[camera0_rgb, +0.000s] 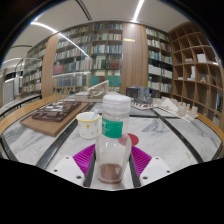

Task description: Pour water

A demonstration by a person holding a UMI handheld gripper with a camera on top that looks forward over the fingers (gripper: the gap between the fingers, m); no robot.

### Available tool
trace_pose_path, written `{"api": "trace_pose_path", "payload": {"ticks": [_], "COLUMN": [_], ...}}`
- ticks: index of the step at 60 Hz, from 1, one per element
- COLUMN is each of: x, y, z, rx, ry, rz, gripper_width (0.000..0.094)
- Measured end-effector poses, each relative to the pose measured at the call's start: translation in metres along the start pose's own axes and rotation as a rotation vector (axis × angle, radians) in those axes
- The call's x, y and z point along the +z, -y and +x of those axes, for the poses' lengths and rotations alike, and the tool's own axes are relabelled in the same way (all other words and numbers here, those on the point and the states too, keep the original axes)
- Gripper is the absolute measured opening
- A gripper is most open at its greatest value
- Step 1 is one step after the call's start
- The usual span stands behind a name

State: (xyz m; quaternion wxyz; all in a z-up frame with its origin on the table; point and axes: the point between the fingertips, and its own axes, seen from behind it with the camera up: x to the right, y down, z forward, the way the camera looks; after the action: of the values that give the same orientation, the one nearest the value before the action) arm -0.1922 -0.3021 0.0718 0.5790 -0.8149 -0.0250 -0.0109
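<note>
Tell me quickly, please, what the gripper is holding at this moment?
Gripper: shut on the clear bottle with the white cap, held upright above the marble table.

bright | ceiling strip lights (62,38) | fisheye-bent edges | mild blur

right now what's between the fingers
The bottle stands between the gripper pads in the gripper view; a cup sits beyond.
</note>
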Motion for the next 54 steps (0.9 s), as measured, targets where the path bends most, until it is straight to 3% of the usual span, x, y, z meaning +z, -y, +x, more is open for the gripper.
{"api": "trace_pose_path", "payload": {"ticks": [10, 18, 31, 39, 48, 54], "x": [0.003, 0.001, 0.025, 0.052, 0.086, 0.106], "y": [0.002, 0.013, 0.071, 0.146, 0.244, 0.274], "z": [-0.001, 0.015, 0.130, 0.183, 0.162, 0.111], "rx": [0.001, -0.022, -0.203, -0.536, -1.043, -1.378], "ry": [0.030, 0.006, -0.257, -0.410, -0.511, -0.533], "rz": [0.035, 0.038, 0.075, 0.133, 0.274, 0.347], "gripper_width": [0.0435, 0.0421, 0.0421, 0.0420, 0.0420, 0.0419]}}
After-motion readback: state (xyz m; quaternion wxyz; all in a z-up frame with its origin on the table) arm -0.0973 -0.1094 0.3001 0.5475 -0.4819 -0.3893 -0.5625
